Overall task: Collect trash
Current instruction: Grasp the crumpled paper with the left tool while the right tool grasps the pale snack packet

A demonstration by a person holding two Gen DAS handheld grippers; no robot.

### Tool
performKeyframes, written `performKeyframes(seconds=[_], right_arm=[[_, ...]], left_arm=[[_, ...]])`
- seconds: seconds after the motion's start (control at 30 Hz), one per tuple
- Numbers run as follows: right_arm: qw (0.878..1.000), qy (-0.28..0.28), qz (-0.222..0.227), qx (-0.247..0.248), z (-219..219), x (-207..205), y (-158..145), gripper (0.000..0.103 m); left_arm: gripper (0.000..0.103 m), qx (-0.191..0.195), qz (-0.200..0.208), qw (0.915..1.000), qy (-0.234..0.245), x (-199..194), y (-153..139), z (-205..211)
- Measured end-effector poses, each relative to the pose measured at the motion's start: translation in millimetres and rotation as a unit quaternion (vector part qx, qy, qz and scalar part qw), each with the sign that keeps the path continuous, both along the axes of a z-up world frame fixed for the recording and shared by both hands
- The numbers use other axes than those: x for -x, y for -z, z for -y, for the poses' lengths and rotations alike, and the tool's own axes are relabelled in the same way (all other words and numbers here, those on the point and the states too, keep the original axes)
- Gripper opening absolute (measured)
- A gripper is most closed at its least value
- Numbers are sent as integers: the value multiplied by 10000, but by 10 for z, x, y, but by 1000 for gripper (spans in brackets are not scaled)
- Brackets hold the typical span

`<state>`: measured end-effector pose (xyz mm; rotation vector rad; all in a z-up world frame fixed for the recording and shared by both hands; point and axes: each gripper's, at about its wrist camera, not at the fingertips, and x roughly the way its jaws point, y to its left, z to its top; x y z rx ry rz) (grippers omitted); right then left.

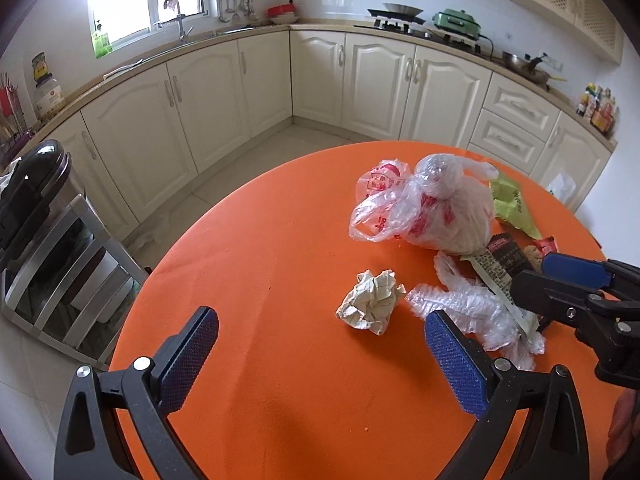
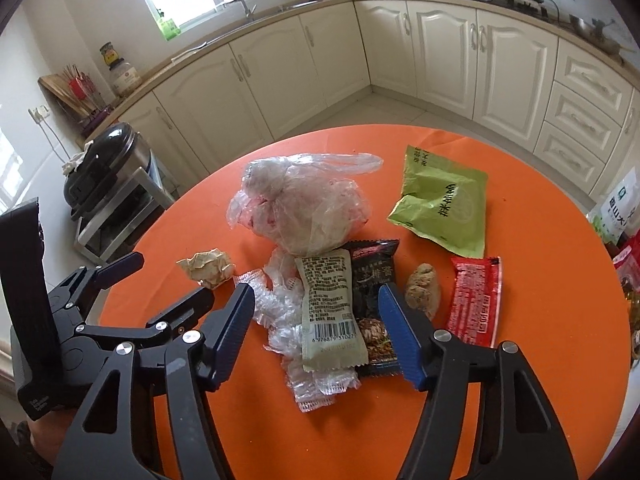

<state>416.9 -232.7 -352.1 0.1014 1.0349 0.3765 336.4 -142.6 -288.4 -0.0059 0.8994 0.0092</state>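
Observation:
Trash lies on a round orange table (image 1: 260, 260). A crumpled paper ball (image 1: 370, 300) sits just ahead of my left gripper (image 1: 320, 344), which is open and empty. My right gripper (image 2: 316, 300) hangs low over the pile. Its open jaws straddle a pale barcode sachet (image 2: 328, 312), a black snack packet (image 2: 372, 280) and crumpled clear plastic (image 2: 276, 304), and the pads do not press on them. Beyond lie a knotted plastic bag (image 2: 304, 208), a green packet (image 2: 444, 204), a brown lump (image 2: 424, 290) and a red wrapper (image 2: 474, 300).
A dark-lidded appliance (image 1: 36, 184) on a metal rack stands off the table's left edge. Cream kitchen cabinets (image 1: 380, 80) run along the far walls. More packages (image 2: 620, 208) are stacked past the table's right side. Both grippers hover close together near the front.

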Motion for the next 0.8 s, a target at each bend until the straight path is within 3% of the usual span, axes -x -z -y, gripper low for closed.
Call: performKeyframes(seconds=[0.17, 0.23, 0.37, 0.5, 0.73, 0.8], right_arm=[[9997, -27, -247, 78, -64, -114, 181, 52], [9995, -53, -319, 24, -73, -142, 241, 44], [9993, -35, -366, -18, -78, -174, 274, 38], [9987, -19, -473, -185, -63, -155, 263, 34], [9983, 124, -513, -262, -12, -87, 274, 34], [9986, 67, -478, -211, 2, -50, 265, 29]], left_arm=[[88, 71, -55, 9998, 149, -252, 188, 35], [68, 143, -149, 9995, 253, -368, 266, 22], [57, 110, -101, 9993, 347, -481, 327, 18], [24, 253, -69, 9993, 270, -510, 368, -103], [22, 525, -47, 9980, 339, -446, 399, -339], [22, 538, -27, 9980, 317, -343, 396, -385]])
